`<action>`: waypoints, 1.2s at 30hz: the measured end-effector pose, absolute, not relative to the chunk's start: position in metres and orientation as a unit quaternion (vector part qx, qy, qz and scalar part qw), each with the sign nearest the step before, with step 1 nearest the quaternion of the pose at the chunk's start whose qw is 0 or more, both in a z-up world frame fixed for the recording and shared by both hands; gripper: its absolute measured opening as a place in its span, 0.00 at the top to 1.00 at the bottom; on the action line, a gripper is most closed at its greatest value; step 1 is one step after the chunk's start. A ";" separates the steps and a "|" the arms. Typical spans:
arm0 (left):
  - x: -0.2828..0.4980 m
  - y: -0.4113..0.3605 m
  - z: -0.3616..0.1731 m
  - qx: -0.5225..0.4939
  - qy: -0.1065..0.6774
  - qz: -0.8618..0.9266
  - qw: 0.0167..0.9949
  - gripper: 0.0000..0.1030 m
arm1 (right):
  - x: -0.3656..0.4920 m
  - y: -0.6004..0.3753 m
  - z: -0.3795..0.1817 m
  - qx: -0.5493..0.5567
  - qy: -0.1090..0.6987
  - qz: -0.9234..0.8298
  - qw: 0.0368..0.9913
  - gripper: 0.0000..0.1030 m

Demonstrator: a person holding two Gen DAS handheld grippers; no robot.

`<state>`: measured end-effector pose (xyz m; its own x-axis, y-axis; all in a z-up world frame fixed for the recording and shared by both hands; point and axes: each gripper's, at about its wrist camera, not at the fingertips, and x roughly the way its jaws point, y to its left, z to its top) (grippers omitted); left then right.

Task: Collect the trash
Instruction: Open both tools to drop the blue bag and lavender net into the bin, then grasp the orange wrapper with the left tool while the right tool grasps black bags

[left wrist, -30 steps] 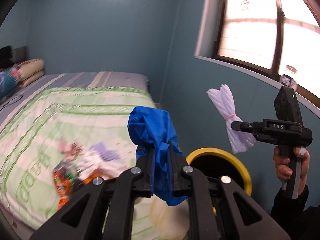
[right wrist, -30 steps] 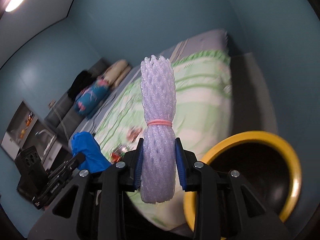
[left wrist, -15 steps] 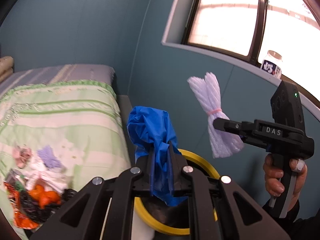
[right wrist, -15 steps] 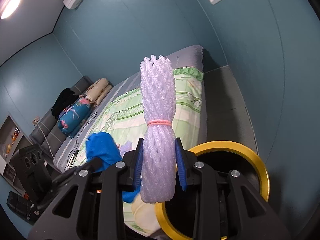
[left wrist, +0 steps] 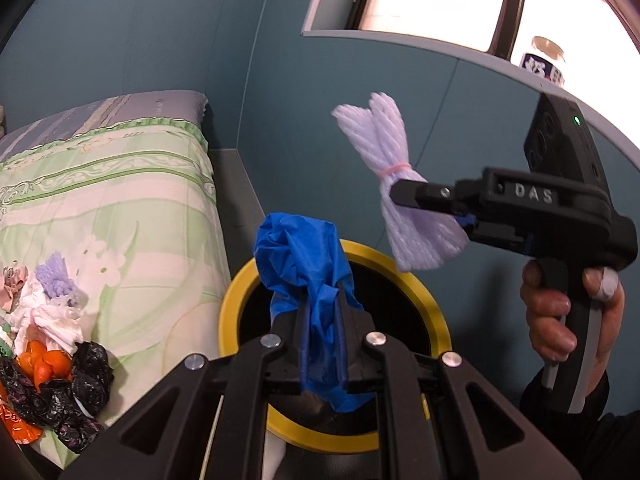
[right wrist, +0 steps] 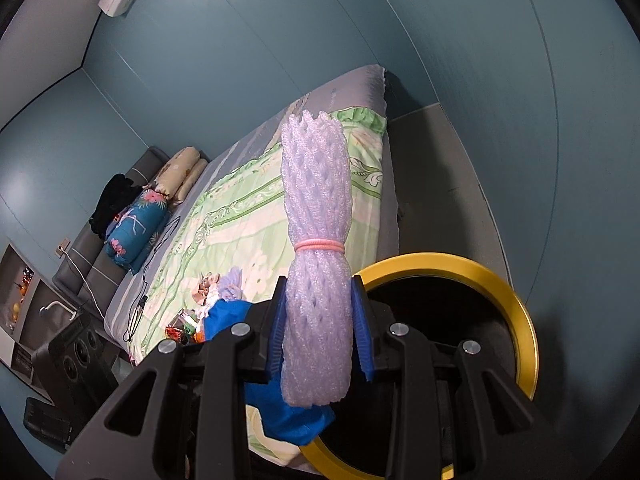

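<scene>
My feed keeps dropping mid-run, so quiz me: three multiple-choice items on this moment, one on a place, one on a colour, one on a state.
1. Where is the crumpled blue plastic glove?
A. lying on the bed
B. clamped in the left gripper over the bin mouth
C. at the bottom of the bin

2. What colour is the rim of the round black trash bin?
A. yellow
B. red
C. white

3. What is the state of the right gripper?
A. open and empty
B. shut on the lilac foam-net bundle tied with a pink band
C. shut on an orange wrapper

Answers: 1 B, the glove sits between the left fingers in front of the bin opening. 2 A, the ring is yellow in both views. 3 B, both blue pads press the bundle's sides.
</scene>
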<state>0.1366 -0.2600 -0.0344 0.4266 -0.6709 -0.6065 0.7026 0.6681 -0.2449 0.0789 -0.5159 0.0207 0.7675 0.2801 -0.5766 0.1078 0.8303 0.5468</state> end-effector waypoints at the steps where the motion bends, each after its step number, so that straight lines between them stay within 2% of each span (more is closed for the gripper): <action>1: 0.136 -0.262 -0.035 0.023 0.348 -0.408 0.844 0.91 | 0.080 -0.516 0.020 0.288 0.338 0.047 0.895 0.72; 4: 0.134 -0.263 -0.035 0.023 0.349 -0.414 0.840 0.90 | 0.083 -0.518 0.017 0.293 0.341 0.043 0.892 0.70; 6: 0.132 -0.263 -0.035 0.025 0.346 -0.415 0.841 0.84 | 0.083 -0.522 0.014 0.298 0.341 0.038 0.891 0.62; 7: 0.132 -0.262 -0.035 0.025 0.346 -0.415 0.841 0.79 | 0.083 -0.524 0.013 0.304 0.339 0.035 0.889 0.56; 9: 0.132 -0.260 -0.035 0.022 0.344 -0.416 0.841 0.70 | 0.083 -0.526 0.015 0.311 0.336 0.030 0.889 0.55; 10: 0.132 -0.260 -0.035 0.021 0.343 -0.416 0.842 0.63 | 0.082 -0.525 0.015 0.312 0.334 0.026 0.889 0.55; 11: 0.132 -0.259 -0.034 0.020 0.341 -0.415 0.843 0.51 | 0.081 -0.526 0.015 0.313 0.332 0.024 0.889 0.55; 13: 0.131 -0.255 -0.032 0.014 0.333 -0.408 0.850 0.38 | 0.080 -0.529 0.016 0.317 0.329 0.021 0.889 0.55; 19: 0.134 -0.245 -0.026 0.002 0.326 -0.395 0.859 0.29 | 0.074 -0.535 0.017 0.318 0.314 0.014 0.895 0.54; 22: 0.132 -0.237 -0.020 -0.003 0.316 -0.379 0.870 0.20 | 0.072 -0.535 0.018 0.310 0.305 0.012 0.901 0.46; 26: 0.134 -0.221 -0.010 -0.010 0.300 -0.353 0.886 0.12 | 0.073 -0.532 0.022 0.289 0.290 0.012 0.912 0.41; 30: 0.138 -0.204 0.002 -0.008 0.284 -0.327 0.901 0.08 | 0.072 -0.520 0.030 0.268 0.278 0.022 0.922 0.35; 36: 0.145 -0.166 0.015 -0.014 0.268 -0.285 0.920 0.08 | 0.077 -0.490 0.042 0.236 0.260 0.066 0.934 0.23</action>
<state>0.1446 -0.1664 0.0154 0.6943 -0.5322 -0.4845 0.5172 0.8371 -0.1782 0.0771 -0.4898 0.0415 0.8562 0.2454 -0.4546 -0.0001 0.8800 0.4749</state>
